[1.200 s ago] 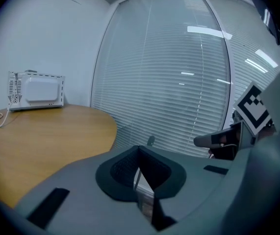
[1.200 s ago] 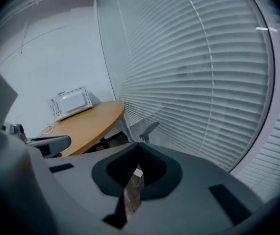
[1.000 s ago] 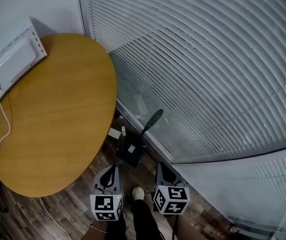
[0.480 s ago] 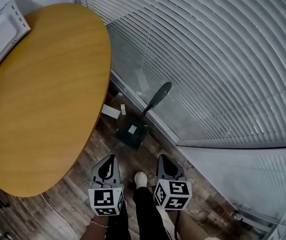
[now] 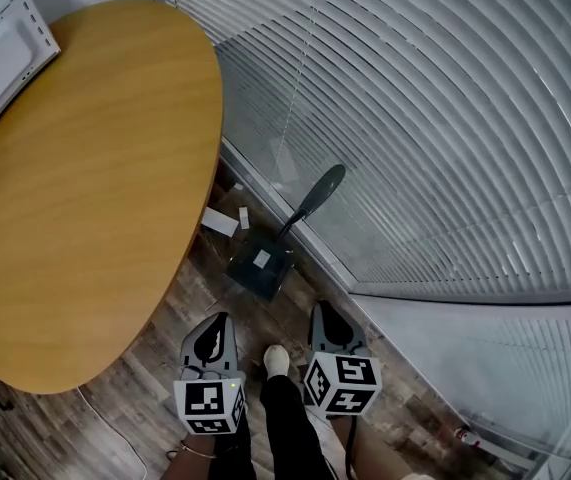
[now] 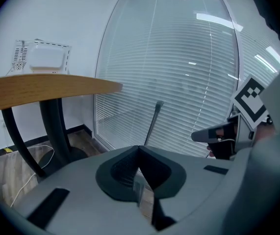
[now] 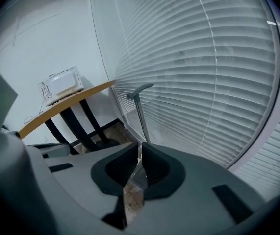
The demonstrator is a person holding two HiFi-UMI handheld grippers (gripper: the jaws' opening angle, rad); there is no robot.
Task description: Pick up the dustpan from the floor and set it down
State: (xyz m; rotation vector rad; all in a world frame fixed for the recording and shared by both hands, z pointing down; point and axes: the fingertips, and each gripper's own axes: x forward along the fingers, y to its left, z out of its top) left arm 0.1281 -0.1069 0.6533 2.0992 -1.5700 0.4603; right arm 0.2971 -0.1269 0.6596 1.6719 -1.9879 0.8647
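The dark dustpan (image 5: 262, 266) sits on the wood floor against the base of the glass wall. Its long handle (image 5: 317, 193) leans up along the blinds. Both grippers hover side by side on the near side of it, touching nothing. My left gripper (image 5: 221, 320) is shut and empty, and my right gripper (image 5: 324, 311) is shut and empty too. In the left gripper view the closed jaws (image 6: 139, 149) point at the upright handle (image 6: 153, 121). The right gripper view shows the same handle (image 7: 140, 112) just above its closed jaws (image 7: 140, 147).
A round wooden table (image 5: 85, 188) overhangs the floor on the left, with dark legs (image 6: 54, 131) beneath and a white appliance (image 5: 0, 53) on top. White paper scraps (image 5: 221, 222) lie beside the dustpan. The person's shoe (image 5: 277, 358) stands between the grippers. Blinds (image 5: 435, 118) fill the right.
The head view has swung, so the table and dustpan sit higher and further left in the picture. Both grippers have sunk a little toward the floor, still shut and short of the dustpan.
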